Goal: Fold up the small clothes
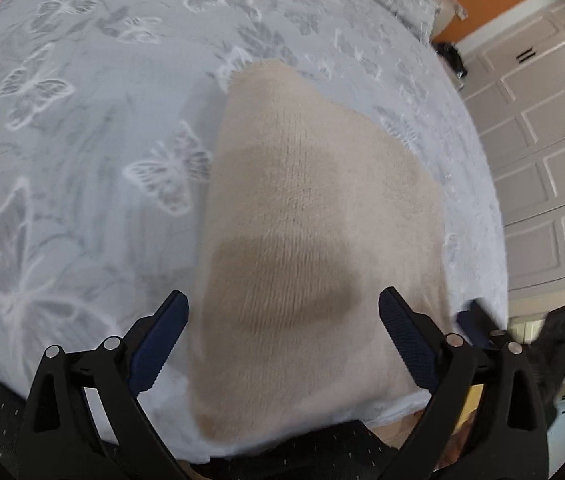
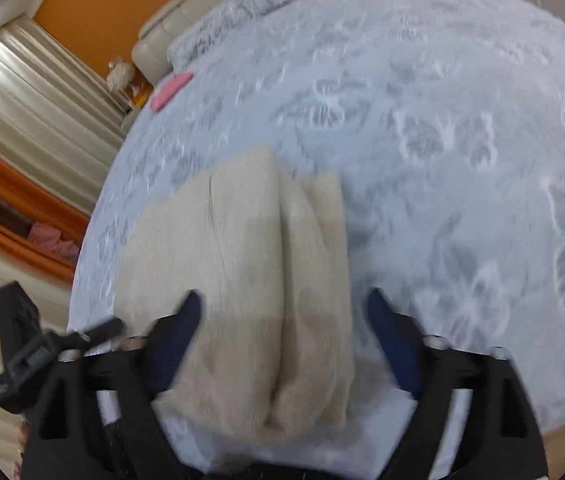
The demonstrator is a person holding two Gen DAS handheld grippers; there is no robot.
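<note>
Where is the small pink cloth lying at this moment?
Only the right wrist view shows the pink cloth: upper left, on the butterfly bedspread near its far edge, well beyond the beige knit garment.

Left wrist: close above bed (image 1: 82,140), facing down-forward, wardrobe doors (image 1: 542,152) at right | Right wrist: close, same tilt, curtains (image 2: 22,120) at left | Shared: beige knit garment (image 1: 302,220) on butterfly bedspread; each view catches other gripper at edge.

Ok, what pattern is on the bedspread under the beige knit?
Pale blue-grey bedspread with white and grey butterflies; clearest in the left wrist view, beside the knit.
</note>
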